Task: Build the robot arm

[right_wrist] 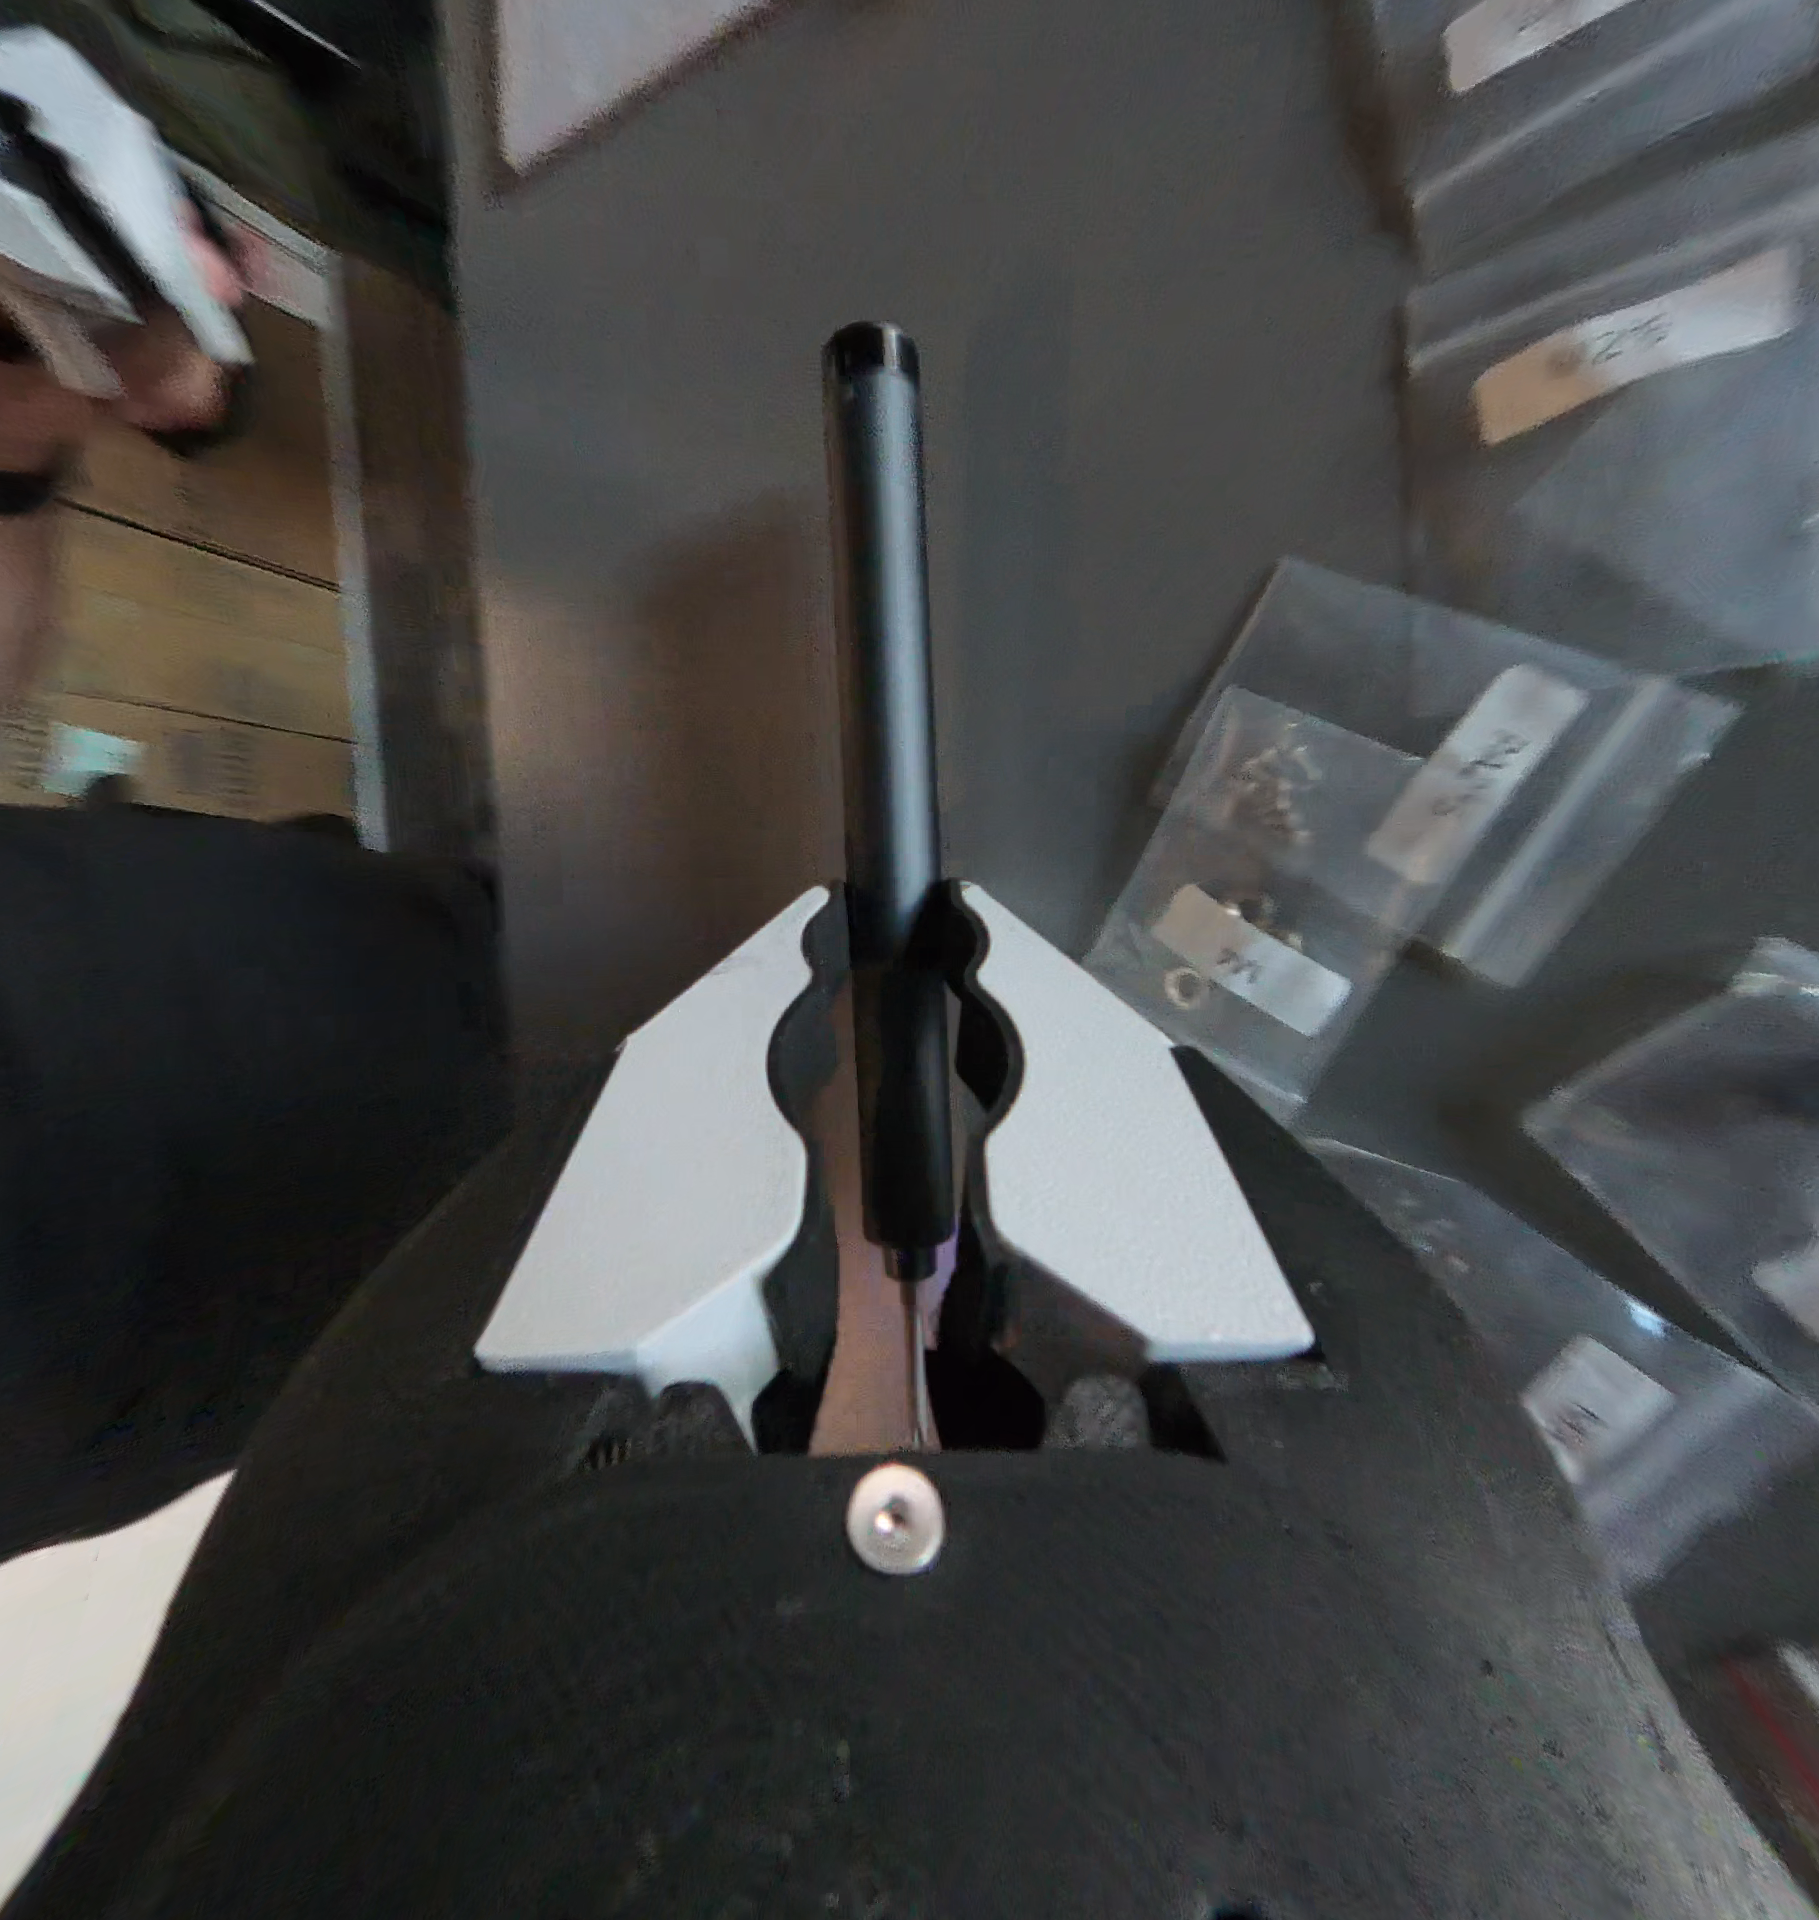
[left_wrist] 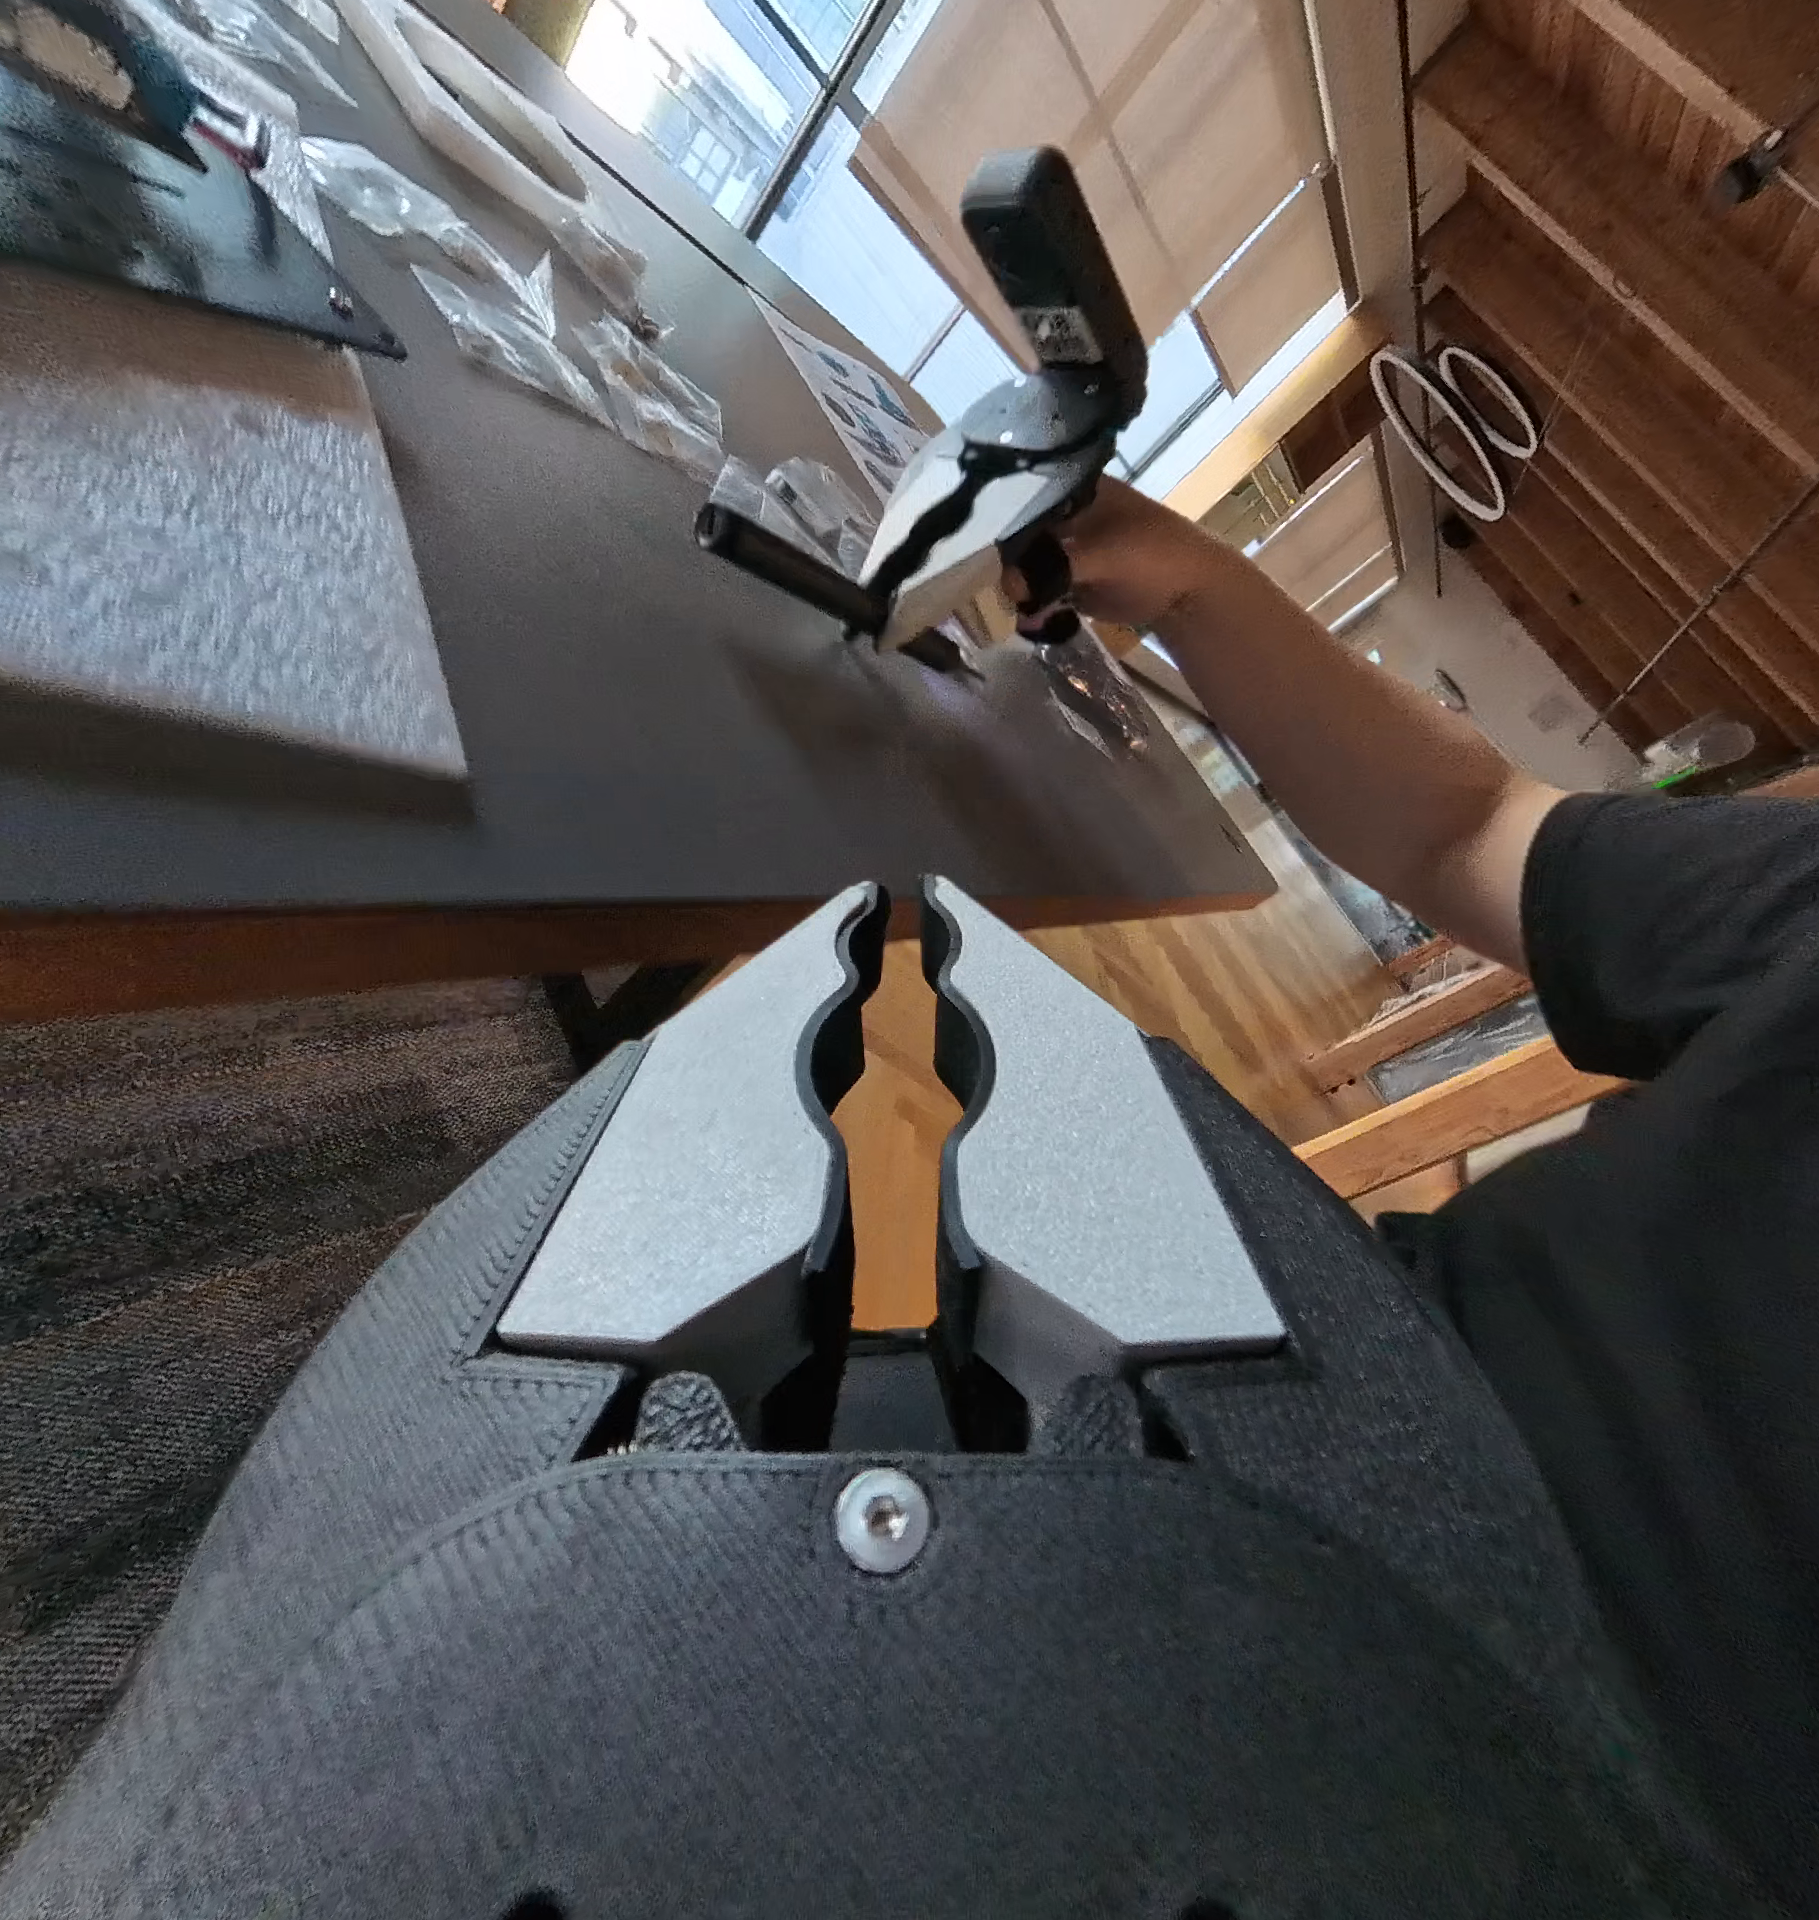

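Observation:
My right gripper (right_wrist: 894,904) is shut on a black cylindrical tool (right_wrist: 884,623), which sticks out forward past the fingertips; a thin metal shaft shows at its near end. In the left wrist view the right gripper (left_wrist: 879,623) holds the black tool (left_wrist: 770,556) low over the dark grey table (left_wrist: 624,727), with a person's hand on the gripper's handle. My left gripper (left_wrist: 905,904) is below the table's front edge, its jaws nearly together with only a thin gap and nothing between them. It appears blurred at the upper left of the right wrist view (right_wrist: 105,229).
Several clear plastic bags of small parts (right_wrist: 1352,852) lie to the right of the tool and along the table (left_wrist: 593,353). A white foam pad (left_wrist: 157,582), a black plate (left_wrist: 105,187), a white tray (left_wrist: 489,114) and a printed sheet (left_wrist: 863,405) are on the table. A dark carpet lies below. My right fingertips sit around 25 centimeters from my left ones.

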